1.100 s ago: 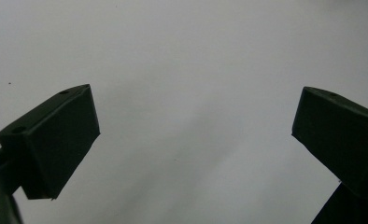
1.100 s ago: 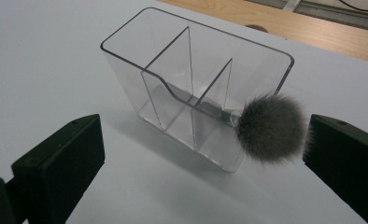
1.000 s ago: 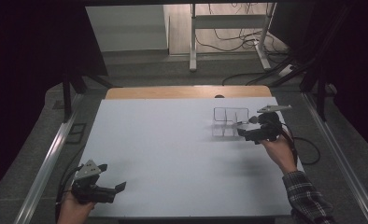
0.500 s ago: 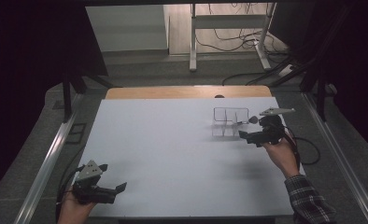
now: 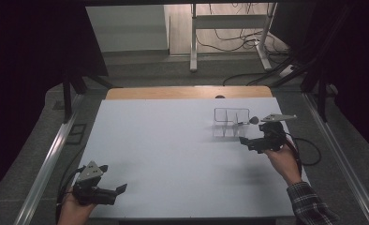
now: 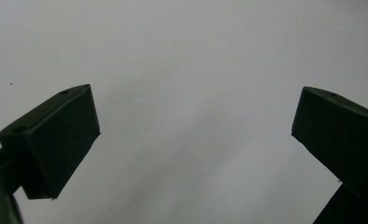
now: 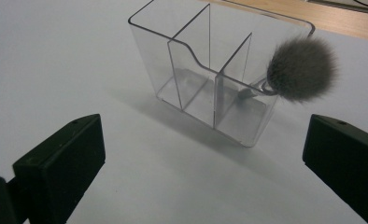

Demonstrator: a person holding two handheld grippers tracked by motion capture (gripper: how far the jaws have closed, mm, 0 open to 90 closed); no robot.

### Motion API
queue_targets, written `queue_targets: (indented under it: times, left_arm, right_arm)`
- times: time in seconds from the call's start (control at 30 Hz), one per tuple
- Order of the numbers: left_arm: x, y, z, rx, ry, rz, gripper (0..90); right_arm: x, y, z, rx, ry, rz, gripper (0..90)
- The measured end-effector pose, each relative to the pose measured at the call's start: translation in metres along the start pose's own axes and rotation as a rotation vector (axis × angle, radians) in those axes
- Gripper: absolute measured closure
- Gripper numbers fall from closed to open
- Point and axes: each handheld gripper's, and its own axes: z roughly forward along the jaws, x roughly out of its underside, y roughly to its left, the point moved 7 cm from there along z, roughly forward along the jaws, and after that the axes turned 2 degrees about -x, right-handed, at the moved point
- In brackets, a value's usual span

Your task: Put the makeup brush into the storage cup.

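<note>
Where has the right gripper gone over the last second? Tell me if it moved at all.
Yes. The right gripper has drawn back slightly from the clear organizer, toward the person and the table's right edge, jaws open.

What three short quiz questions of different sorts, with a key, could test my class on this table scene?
1. True or false: the right gripper is shut on the brush.
2. Which compartment of the clear organizer holds the brush in the right gripper view? A. left B. middle C. right
3. Fill in: the left gripper has its jaws ____ over the bare table.

Key: 1 false; 2 C; 3 open.
</note>
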Motion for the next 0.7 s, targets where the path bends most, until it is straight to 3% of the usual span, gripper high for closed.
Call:
queue_targets:
  times: [0.7]
  left_arm:
    - [0.0,-0.001,0.0,-0.001,0.003,0.003,1.3]
  right_arm:
    - [0.021,0.007,-0.017,-0.007,-0.014,0.001,0.0]
